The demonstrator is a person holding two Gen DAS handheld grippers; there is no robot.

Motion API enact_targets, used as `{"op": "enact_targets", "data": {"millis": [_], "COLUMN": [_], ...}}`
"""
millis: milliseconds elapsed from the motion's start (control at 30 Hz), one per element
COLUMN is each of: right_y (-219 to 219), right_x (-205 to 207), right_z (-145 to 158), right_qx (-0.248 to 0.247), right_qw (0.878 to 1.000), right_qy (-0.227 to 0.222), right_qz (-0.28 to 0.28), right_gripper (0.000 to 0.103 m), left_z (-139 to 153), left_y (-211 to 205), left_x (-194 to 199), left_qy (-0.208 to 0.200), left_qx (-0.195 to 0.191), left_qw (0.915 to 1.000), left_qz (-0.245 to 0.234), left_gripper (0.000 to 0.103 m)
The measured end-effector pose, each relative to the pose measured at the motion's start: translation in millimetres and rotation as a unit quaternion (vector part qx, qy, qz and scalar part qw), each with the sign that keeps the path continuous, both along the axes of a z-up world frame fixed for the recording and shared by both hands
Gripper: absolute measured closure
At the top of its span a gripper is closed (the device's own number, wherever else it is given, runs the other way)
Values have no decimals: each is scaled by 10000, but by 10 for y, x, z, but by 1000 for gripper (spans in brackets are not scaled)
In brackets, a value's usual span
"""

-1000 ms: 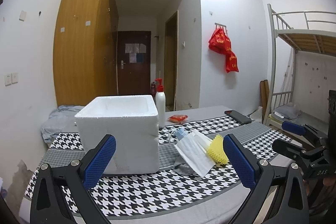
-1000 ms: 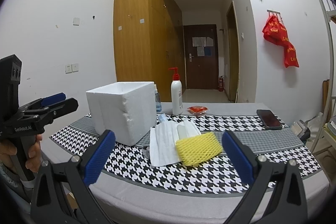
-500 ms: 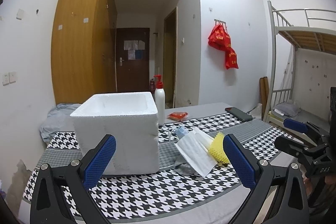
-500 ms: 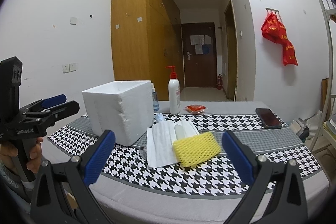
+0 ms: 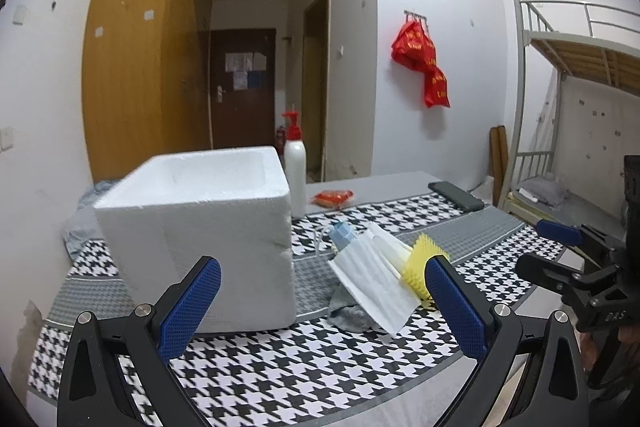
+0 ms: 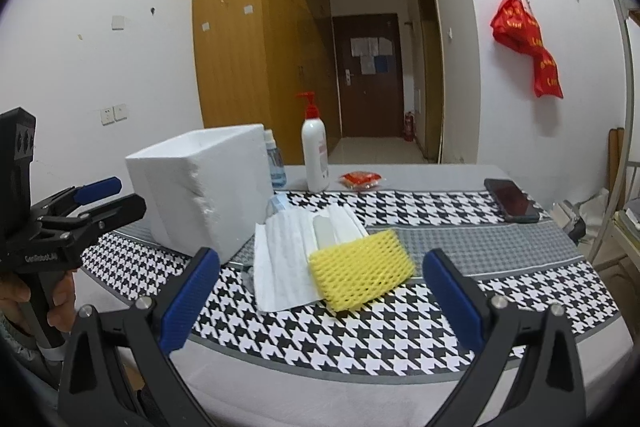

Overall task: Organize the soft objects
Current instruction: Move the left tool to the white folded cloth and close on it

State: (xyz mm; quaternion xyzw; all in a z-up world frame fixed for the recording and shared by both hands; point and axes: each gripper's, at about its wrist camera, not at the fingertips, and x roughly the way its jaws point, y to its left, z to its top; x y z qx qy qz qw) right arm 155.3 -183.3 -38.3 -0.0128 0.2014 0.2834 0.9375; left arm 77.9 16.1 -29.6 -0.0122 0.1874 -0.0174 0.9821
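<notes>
Nearest to the camera, the right gripper hangs over the front edge of the table with its blue-padded jaws spread wide and nothing between them. The left gripper is the same: jaws released, empty, above the houndstooth tablecloth.

Just past the right gripper lies the yellow foam net, resting partly on a white pleated face mask. A second white mask lies under and behind the net. In the left wrist view a grey cloth shows from under the front mask, and a small blue item lies behind the pile; what it is I cannot tell.

To the left of the pile, almost touching it, stands the white styrofoam box, open at the top.

Behind the box are a white pump bottle with a red head and a small clear bottle with blue liquid. Further back lie a red packet and, at the right edge, a black phone.

On the far wall hang red bags.
</notes>
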Motion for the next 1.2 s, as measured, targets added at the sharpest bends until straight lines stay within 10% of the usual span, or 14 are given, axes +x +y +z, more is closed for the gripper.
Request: {"op": "enact_targets", "data": {"millis": [667,1200], "right_y": [279,392], "right_x": [450,874], "right_z": [-300,-633], "right_qx": [-493,-970], "right_qw": [9951,9842], "right_qy": [825,1379], "right_qz": [-226,549], "right_gripper": [1,22], "left_z": [-339,-453], "left_y": [-15,-228], "left_x": [518,562], "left_qy": [724,850], "left_qx": [-71,-90], "left_qw": [9946,9942], "left_qz": [-747,-651], "left_gripper": [1,1]}}
